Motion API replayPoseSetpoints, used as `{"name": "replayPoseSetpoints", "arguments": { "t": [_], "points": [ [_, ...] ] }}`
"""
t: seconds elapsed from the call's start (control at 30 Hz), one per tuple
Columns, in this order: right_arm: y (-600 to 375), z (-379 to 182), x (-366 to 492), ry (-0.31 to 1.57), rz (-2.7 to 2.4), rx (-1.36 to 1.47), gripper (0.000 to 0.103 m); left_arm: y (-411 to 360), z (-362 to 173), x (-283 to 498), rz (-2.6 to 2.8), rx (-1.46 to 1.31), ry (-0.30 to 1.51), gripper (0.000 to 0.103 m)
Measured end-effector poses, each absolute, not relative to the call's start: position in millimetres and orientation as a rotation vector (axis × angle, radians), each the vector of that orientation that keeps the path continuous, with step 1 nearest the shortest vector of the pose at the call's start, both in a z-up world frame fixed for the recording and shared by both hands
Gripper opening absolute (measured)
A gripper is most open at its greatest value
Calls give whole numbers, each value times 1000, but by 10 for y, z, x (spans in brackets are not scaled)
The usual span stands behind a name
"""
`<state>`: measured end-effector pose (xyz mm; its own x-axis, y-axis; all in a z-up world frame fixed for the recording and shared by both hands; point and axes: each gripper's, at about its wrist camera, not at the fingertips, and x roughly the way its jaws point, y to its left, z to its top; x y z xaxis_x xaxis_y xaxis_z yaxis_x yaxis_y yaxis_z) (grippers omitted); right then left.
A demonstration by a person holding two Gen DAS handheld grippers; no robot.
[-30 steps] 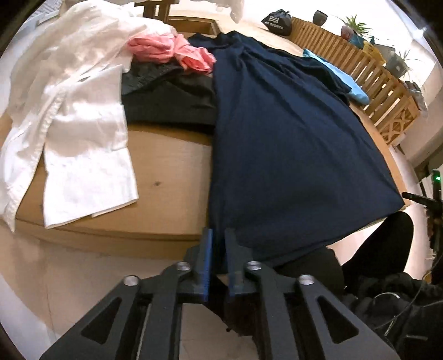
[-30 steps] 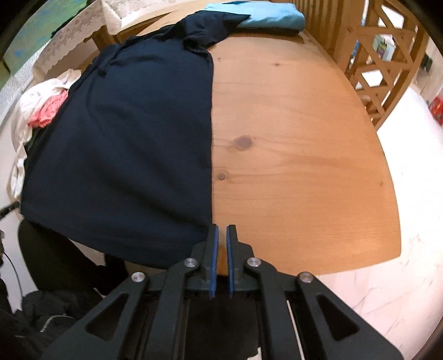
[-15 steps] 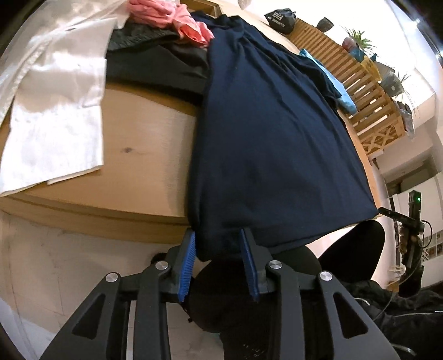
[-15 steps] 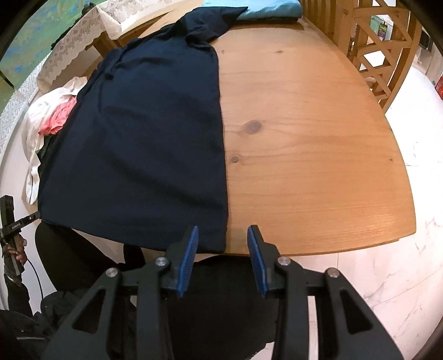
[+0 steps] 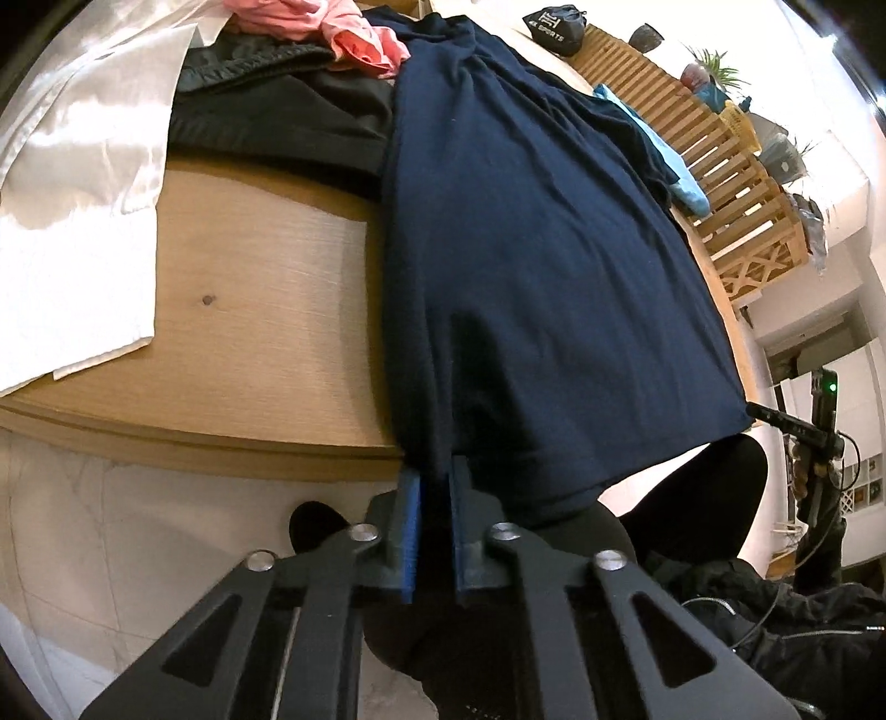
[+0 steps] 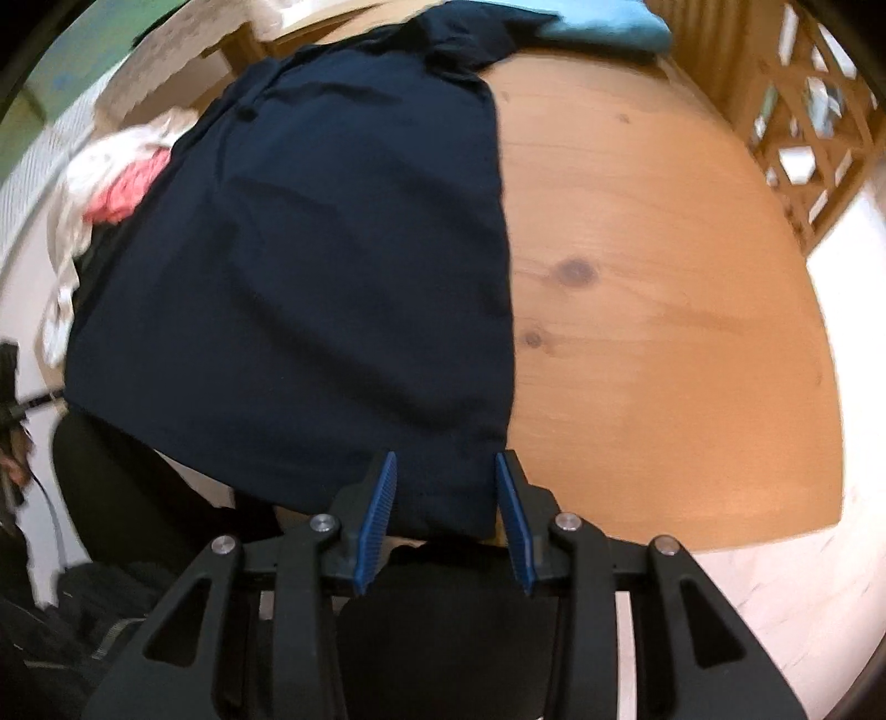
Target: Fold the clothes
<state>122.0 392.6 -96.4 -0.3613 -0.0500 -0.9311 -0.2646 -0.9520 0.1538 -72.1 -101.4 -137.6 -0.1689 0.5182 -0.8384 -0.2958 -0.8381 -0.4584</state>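
Navy shirt [image 5: 542, 266] lay flat on bench [image 6: 664, 288]. Left hand-held gripper [image 5: 434, 487] pinched its hem, 6 o'clock; right hand-held gripper [image 6: 446, 487] gaped astride hem. Risk: one-sided pull skewing fold.

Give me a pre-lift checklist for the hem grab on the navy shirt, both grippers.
1. Left gripper shut on the hem of the navy shirt: ok, fabric sits between the narrow jaws.
2. Right gripper shut on the hem: not ok, jaws wide open, hem corner between them.
3. Shirt lies flat on the wooden table: ok, only slight wrinkles.
4. Bare table on the right side for folding: ok.
5. Shirt clear of neighbours: not ok, its left edge overlaps the black garment and the far sleeve touches the light blue garment.
6. Grip depth on left: cannot tell.
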Motion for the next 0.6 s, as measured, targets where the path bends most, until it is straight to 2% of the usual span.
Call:
{"name": "replayPoseSetpoints", "arguments": {
  "t": [0.03,0.07,0.2,0.27,0.33,0.47,0.6],
  "points": [
    [3896,-968,1207,415,2465,-1703,14,-1010,-1372,-718,2044,-1573,-260,4],
    [3879,-977,1197,416,2469,-1714,9,-1016,-1360,-712,2046,-1561,-269,4],
    [3924,-938,1188,531,2515,-1675,8,-1077,-1254,-700,2060,-1492,-341,3],
    [4013,-805,1214,646,2550,-1598,8,-1150,-1096,-727,2071,-1422,-411,3],
    [4107,-579,1236,675,2591,-1490,8,-1220,-909,-763,2093,-1355,-455,3],
    [4215,-76,1255,612,2647,-1328,7,-1297,-519,-821,2140,-1257,-437,3],
    [4174,180,1456,546,2650,-1287,7,-1227,-570,-656,2114,-1296,-384,3]
  ]
}}
